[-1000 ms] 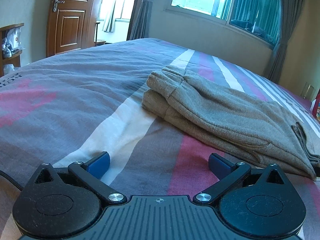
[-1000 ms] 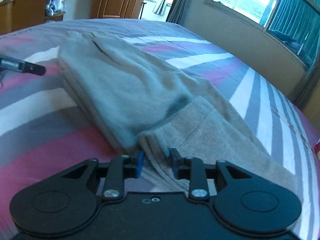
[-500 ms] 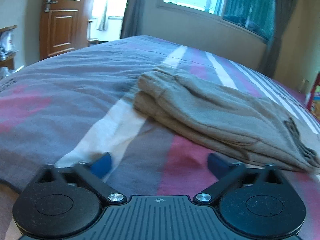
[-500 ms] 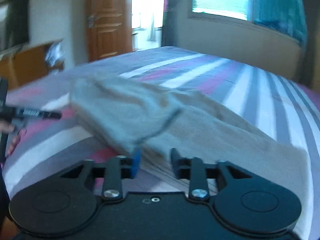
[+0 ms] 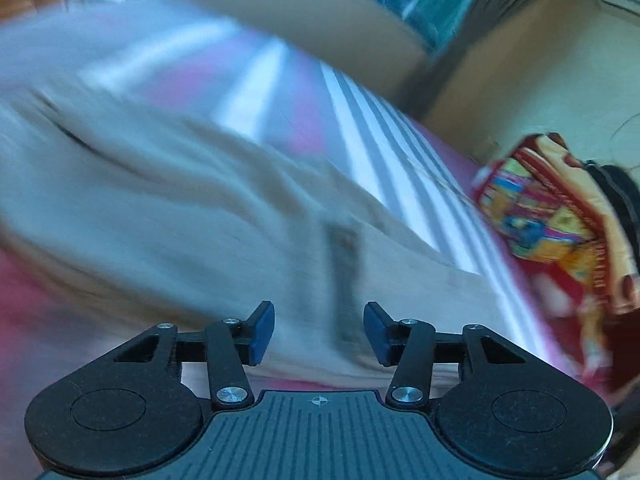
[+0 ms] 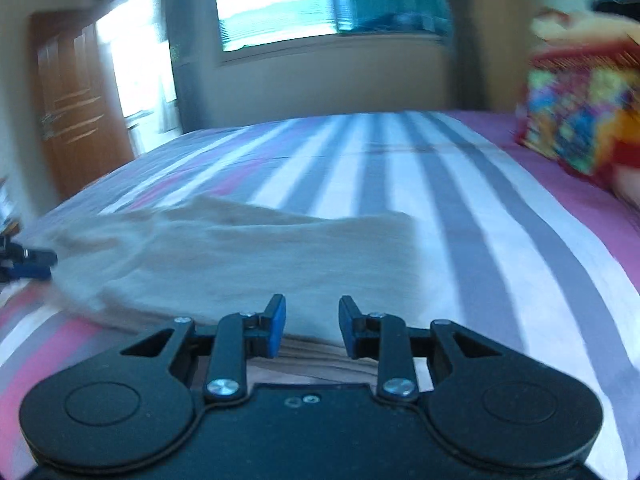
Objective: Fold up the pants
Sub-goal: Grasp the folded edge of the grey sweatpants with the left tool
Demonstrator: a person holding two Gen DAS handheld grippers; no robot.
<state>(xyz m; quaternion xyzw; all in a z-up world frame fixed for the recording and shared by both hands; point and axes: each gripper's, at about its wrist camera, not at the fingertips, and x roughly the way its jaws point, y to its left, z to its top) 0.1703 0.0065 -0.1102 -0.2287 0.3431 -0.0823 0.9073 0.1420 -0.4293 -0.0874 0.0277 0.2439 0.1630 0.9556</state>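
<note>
Beige folded pants lie on the striped bed sheet, blurred by motion. My left gripper hangs at their near edge by a dark slit in the cloth. Its jaws are closing, cloth shows in the gap, and the blue pads stand apart from it. In the right wrist view the pants stretch crosswise. My right gripper sits at the middle of their near edge. Its jaws are opening, and the folded edge lies in the narrow gap. The left gripper shows at the pants' left end.
A colourful red and yellow cushion rests on the bed at the right, also seen from the right wrist as the cushion. A wooden door and a window stand beyond the bed. Striped sheet spreads right of the pants.
The left gripper swung right from bare sheet onto the pants, and its jaws narrowed a lot. The right view rolled and swung right. The pants now lie crosswise and the cushion is in view.
</note>
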